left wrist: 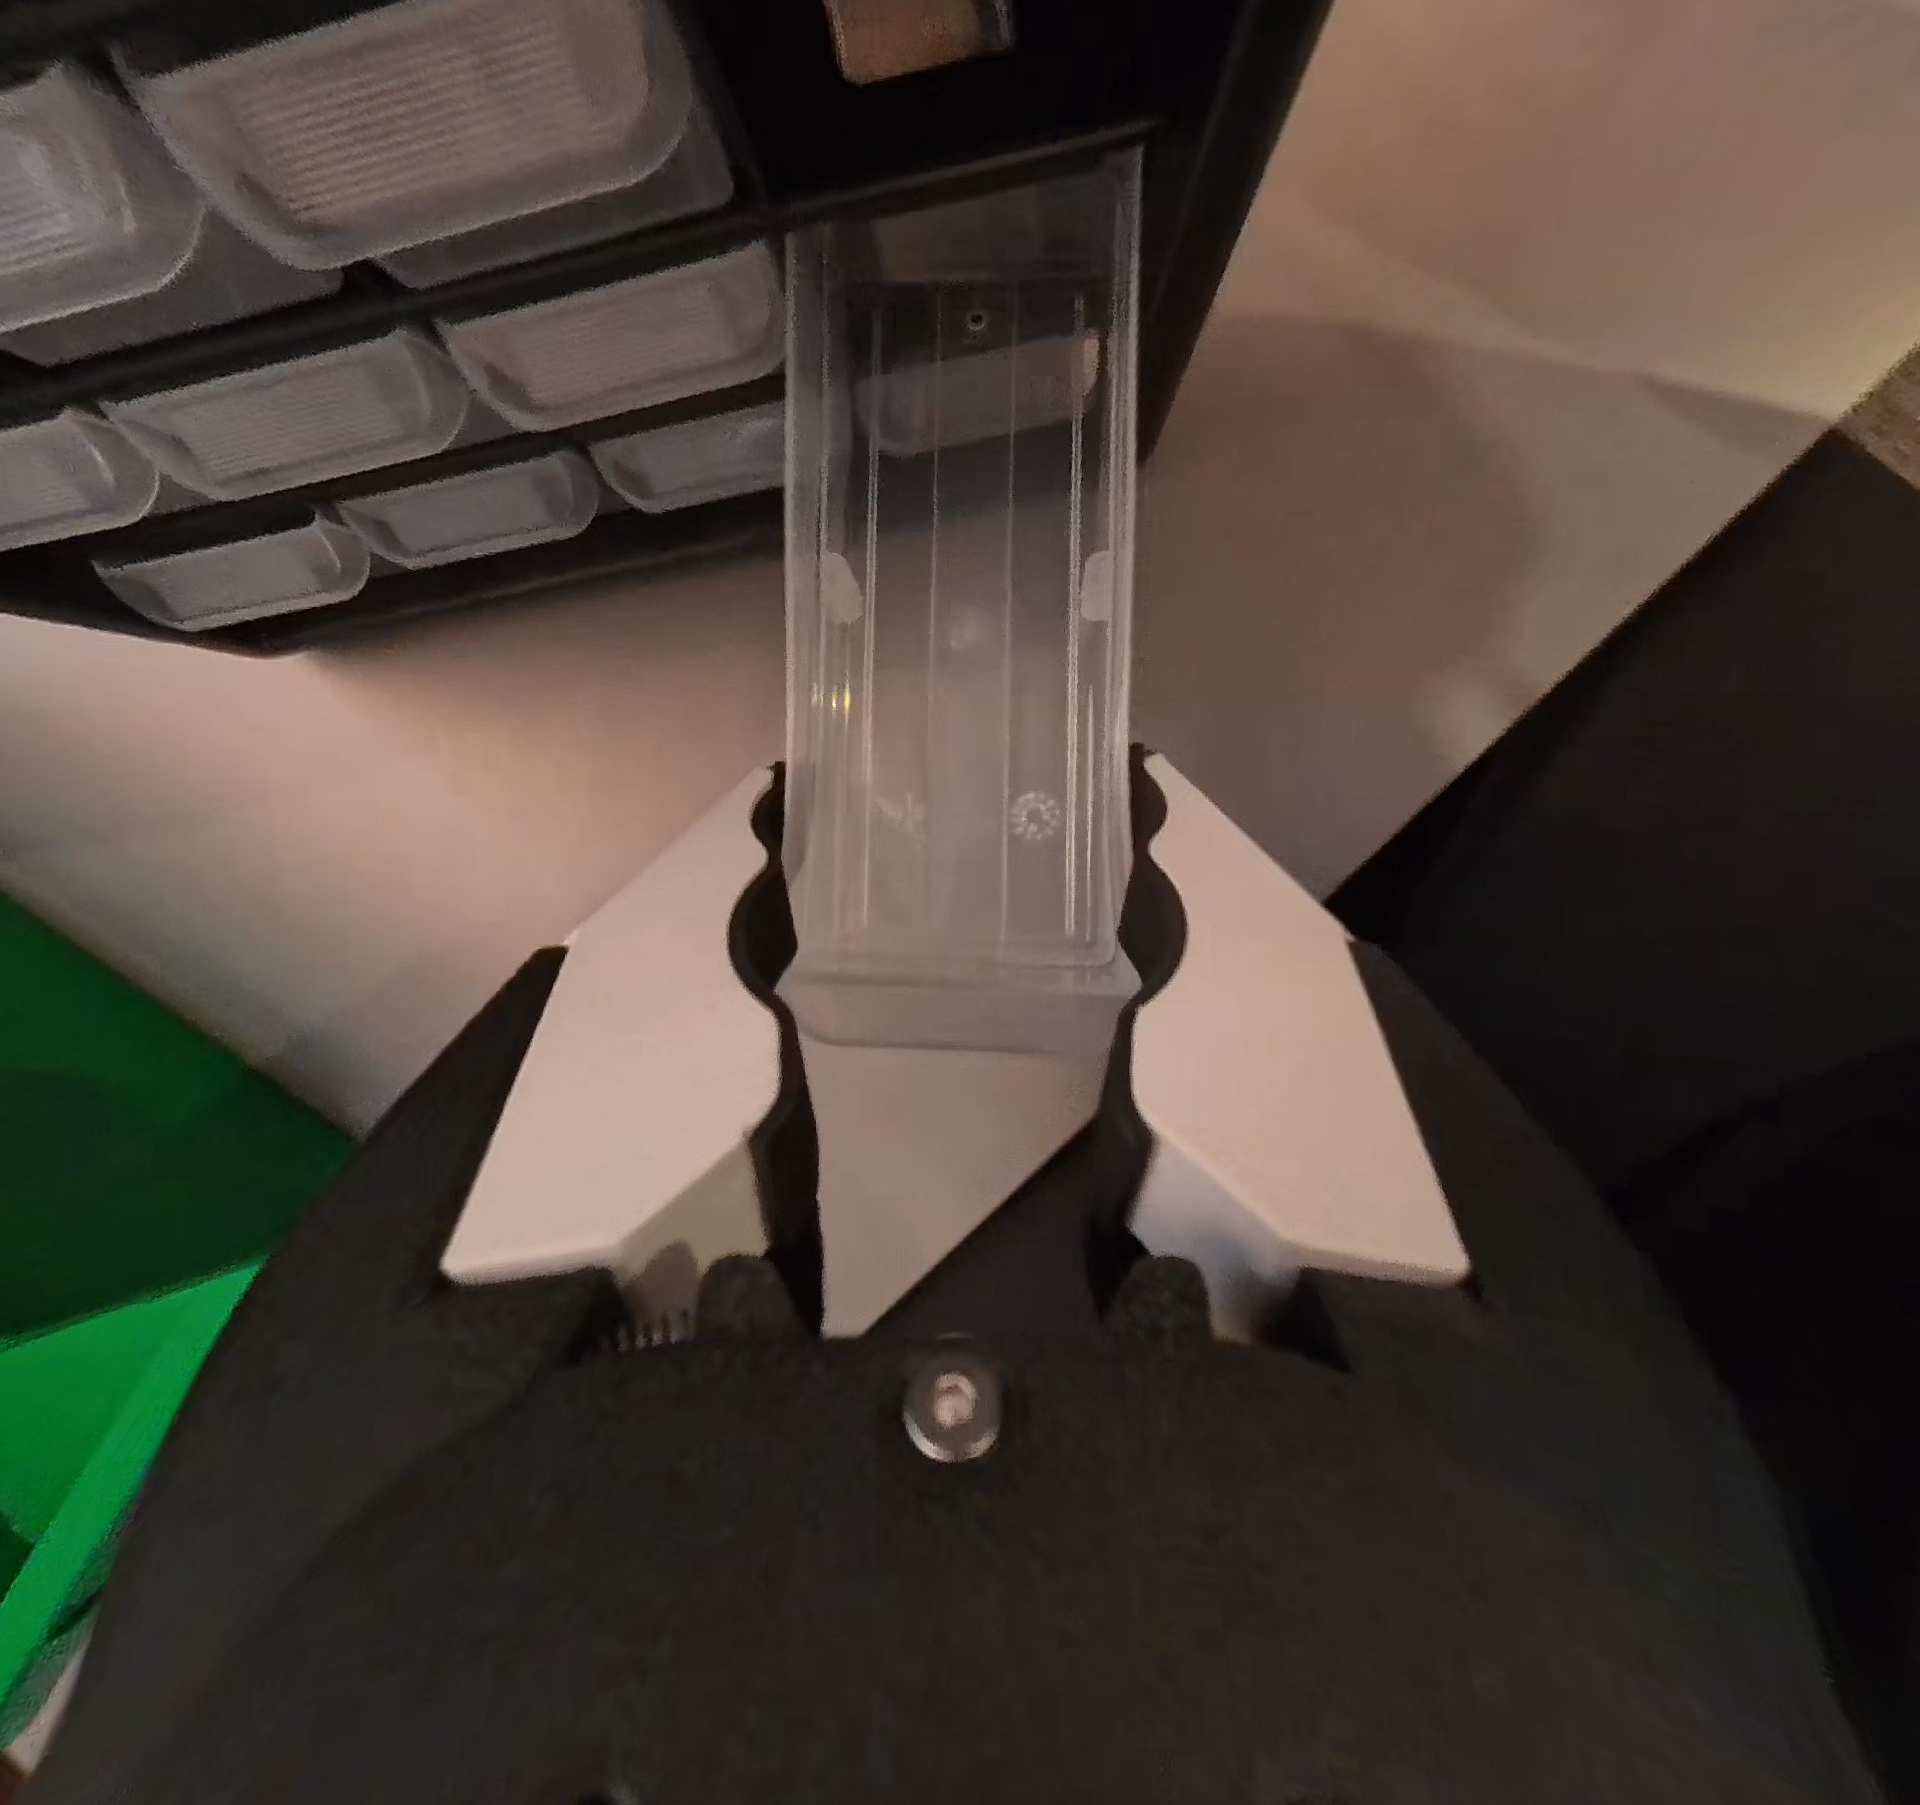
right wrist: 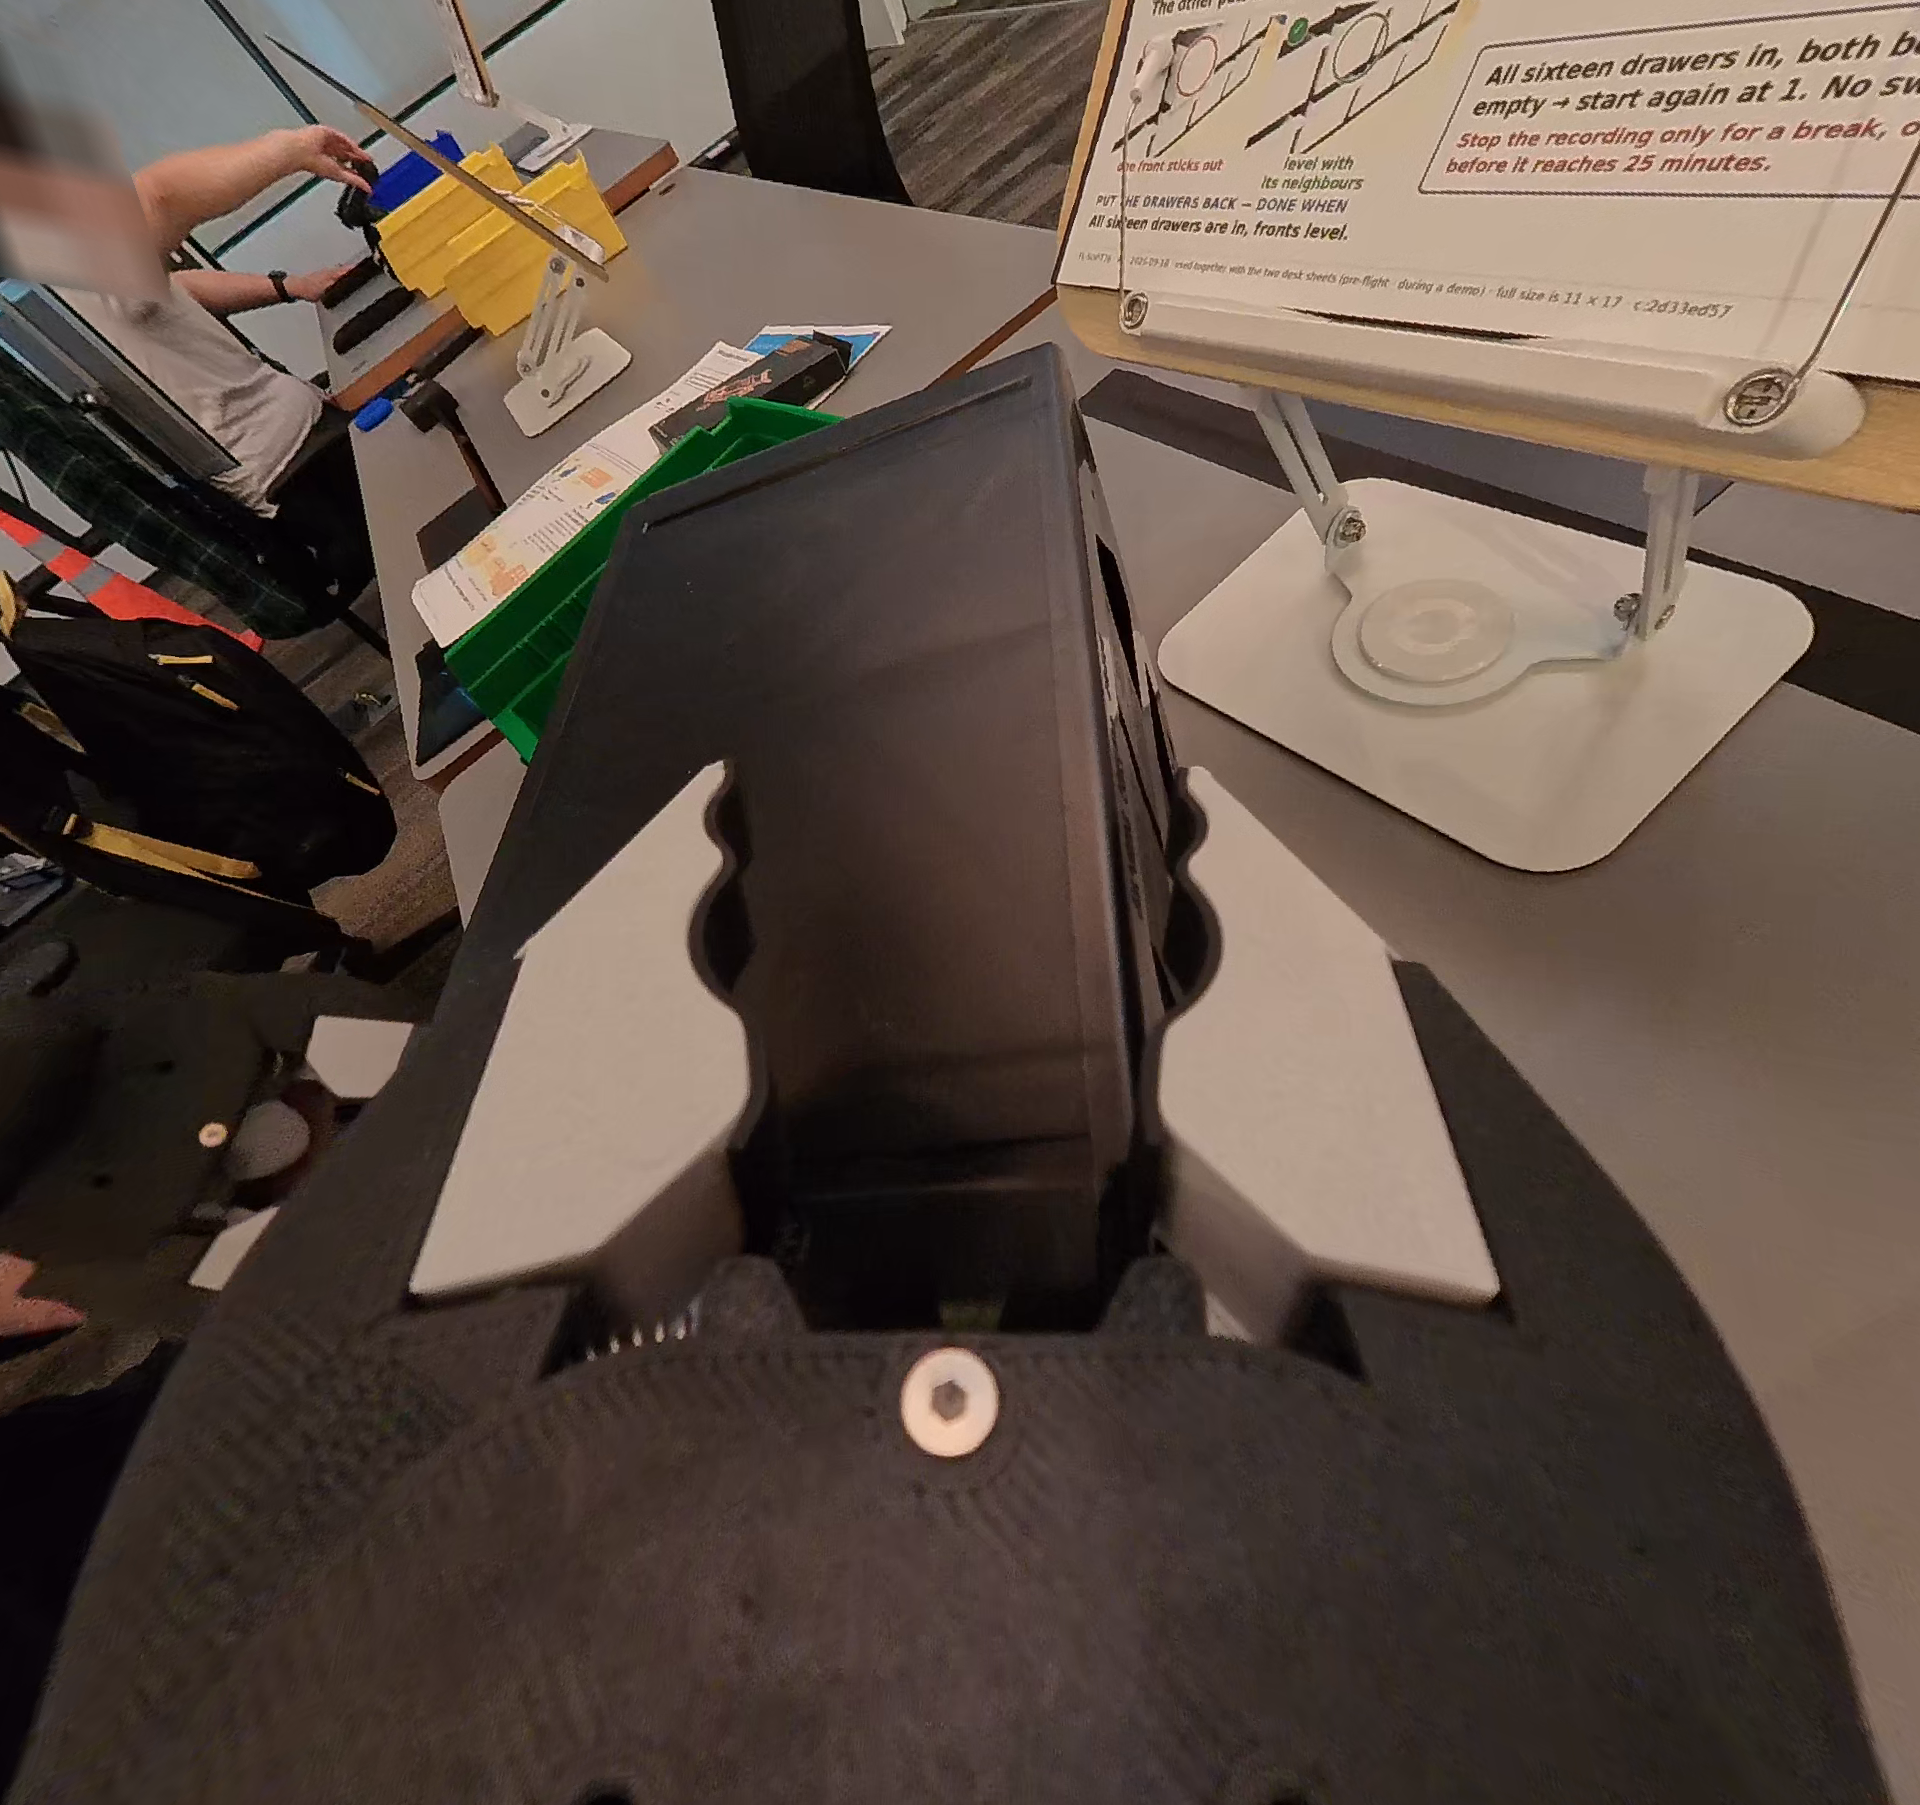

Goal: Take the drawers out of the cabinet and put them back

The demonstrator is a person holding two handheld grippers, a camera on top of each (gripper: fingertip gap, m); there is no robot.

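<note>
The left tongs (left wrist: 956,882) are clenched on the sides of a clear drawer (left wrist: 956,612), whose far end sits in the cabinet's (left wrist: 1226,197) right-hand column while most of its length juts out toward the camera. The right tongs (right wrist: 956,934) are spread wide, resting on the cabinet top (right wrist: 914,716), apparently steadying it. The neighbouring drawers (left wrist: 416,124) sit home in their slots; this one is partway, direction unclear. A green bin (right wrist: 623,560) lies on the worktop (right wrist: 1558,1028) beyond.
</note>
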